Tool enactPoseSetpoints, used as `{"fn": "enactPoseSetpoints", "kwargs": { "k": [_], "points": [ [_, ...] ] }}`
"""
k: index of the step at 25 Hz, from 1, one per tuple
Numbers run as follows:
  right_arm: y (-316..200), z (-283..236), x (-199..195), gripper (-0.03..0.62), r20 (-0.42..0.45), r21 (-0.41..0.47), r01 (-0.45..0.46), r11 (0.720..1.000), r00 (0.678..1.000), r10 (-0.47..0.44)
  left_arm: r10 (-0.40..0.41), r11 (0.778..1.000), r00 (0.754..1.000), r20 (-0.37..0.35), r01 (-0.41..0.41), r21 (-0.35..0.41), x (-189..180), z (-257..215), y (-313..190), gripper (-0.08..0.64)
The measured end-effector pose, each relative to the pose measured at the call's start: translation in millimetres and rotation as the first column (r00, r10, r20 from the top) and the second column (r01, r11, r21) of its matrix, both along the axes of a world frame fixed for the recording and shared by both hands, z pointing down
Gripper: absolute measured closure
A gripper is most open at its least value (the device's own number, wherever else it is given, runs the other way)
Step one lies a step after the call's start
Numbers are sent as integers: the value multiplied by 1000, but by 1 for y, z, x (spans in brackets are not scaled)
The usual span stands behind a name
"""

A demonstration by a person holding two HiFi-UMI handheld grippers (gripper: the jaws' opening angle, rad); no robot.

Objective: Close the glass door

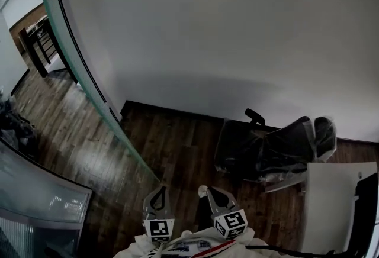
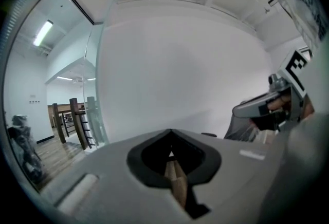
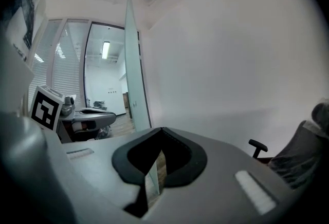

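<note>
The glass door (image 1: 56,20) is seen nearly edge-on in the head view. Its greenish edge runs from the upper left of the frame down to the wooden floor (image 1: 177,144), and it ends a little above the left gripper (image 1: 157,192). To the right of the door there is a plain white wall (image 1: 237,32).

Both grippers are at the bottom centre, side by side, the right gripper (image 1: 211,194) just beside the left one. The fingers (image 2: 113,176) of the left gripper are closed together, with nothing between them. The fingers of the right gripper are also closed and empty.

A chair wrapped in plastic (image 1: 266,150) stands at the lower right, near a white desk (image 1: 331,203). In the right gripper view the door (image 3: 132,63) stands upright left of centre.
</note>
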State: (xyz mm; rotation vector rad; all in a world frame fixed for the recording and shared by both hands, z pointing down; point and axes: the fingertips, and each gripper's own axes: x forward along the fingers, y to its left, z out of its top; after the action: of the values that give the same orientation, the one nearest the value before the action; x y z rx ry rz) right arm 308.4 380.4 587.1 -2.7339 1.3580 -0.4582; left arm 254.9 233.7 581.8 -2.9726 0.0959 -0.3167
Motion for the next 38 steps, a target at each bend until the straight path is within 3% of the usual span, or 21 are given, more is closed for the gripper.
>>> {"fn": "enactPoseSetpoints", "kwargs": {
  "k": [6,9,12,16,20,25,28,33,36,38],
  "points": [
    [-67,6,109,586,-7,31,161,986,987,-161,-112,993,993,39,110,37,91,12,-38,558],
    [-85,-5,161,586,-23,49,225,973,974,-225,-132,990,991,27,130,57,138,3,-44,558],
    [-101,-5,199,586,-18,57,291,955,957,-290,-207,977,978,39,205,53,173,0,-59,558],
    [-135,-4,228,586,-13,63,396,916,918,-396,-304,952,952,30,303,45,196,-16,-78,558],
    [-167,-2,231,586,-21,64,515,855,857,-515,-406,913,913,41,404,52,195,-11,-96,558],
    [-203,6,219,586,-4,64,658,750,752,-659,-566,824,824,28,564,62,169,-20,-117,558],
    [-233,10,200,586,5,61,731,680,681,-733,-661,750,749,43,658,72,133,-19,-131,558],
    [-285,11,168,586,-32,54,820,570,572,-820,-795,607,604,57,793,62,68,-16,-146,558],
    [-313,-7,146,584,-96,98,872,479,487,-868,-841,540,537,66,839,60,34,-5,-154,558],
    [-334,-13,133,584,-112,89,898,430,438,-892,-860,510,506,65,859,50,19,-3,-166,558]
  ]
}}
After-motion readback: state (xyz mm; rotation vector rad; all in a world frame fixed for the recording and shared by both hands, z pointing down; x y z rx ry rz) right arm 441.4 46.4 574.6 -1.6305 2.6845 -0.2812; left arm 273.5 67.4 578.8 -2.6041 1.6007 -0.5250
